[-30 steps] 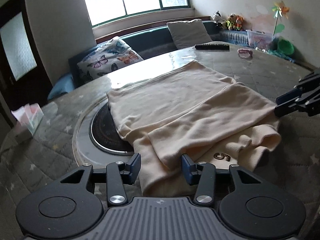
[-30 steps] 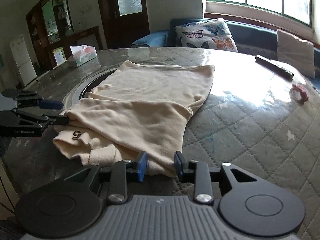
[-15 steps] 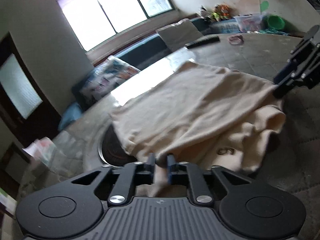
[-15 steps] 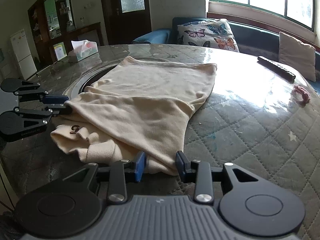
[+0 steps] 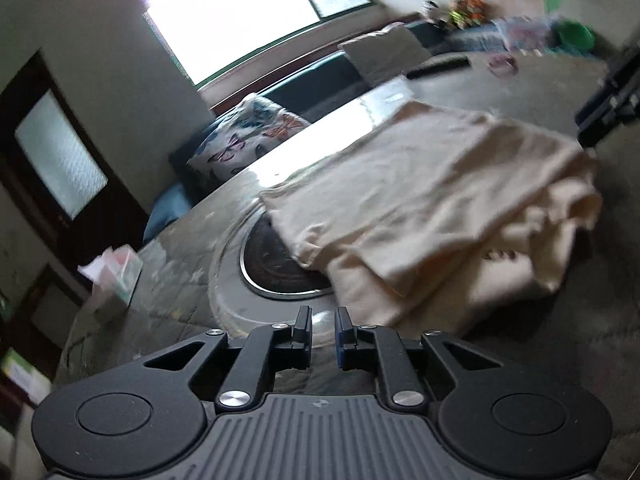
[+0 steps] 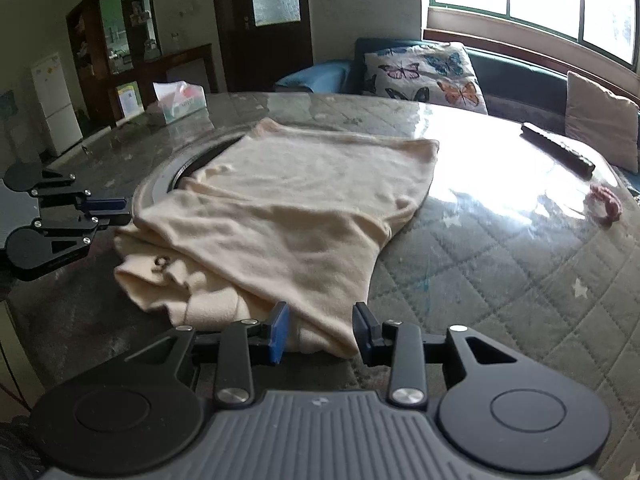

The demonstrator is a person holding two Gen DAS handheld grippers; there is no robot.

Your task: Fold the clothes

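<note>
A cream garment (image 5: 420, 200) lies partly folded on the round table, a small dark mark on its bunched lower layer (image 6: 162, 262). My left gripper (image 5: 323, 330) hangs just off the garment's left edge. Its jaws are opening, only a narrow gap apart, and nothing is between them. From the right wrist view the left gripper (image 6: 116, 212) sits beside the cloth's left side without touching it. My right gripper (image 6: 322, 330) is shut on the garment's near corner, the thick fold filling the gap between its pads. It shows blurred at the right edge in the left wrist view (image 5: 588, 128).
The table (image 6: 500, 280) has a quilted grey cover under glass and a dark round inset (image 5: 280, 268) partly under the garment. A tissue box (image 6: 180, 100) stands far left, a remote (image 6: 558, 150) and a pink hair tie (image 6: 606, 206) far right. Cushioned benches line the window.
My left gripper shut on the garment's near edge, then let it go and drew back to the left; its jaws now stand slightly apart and empty. The right gripper kept still.
</note>
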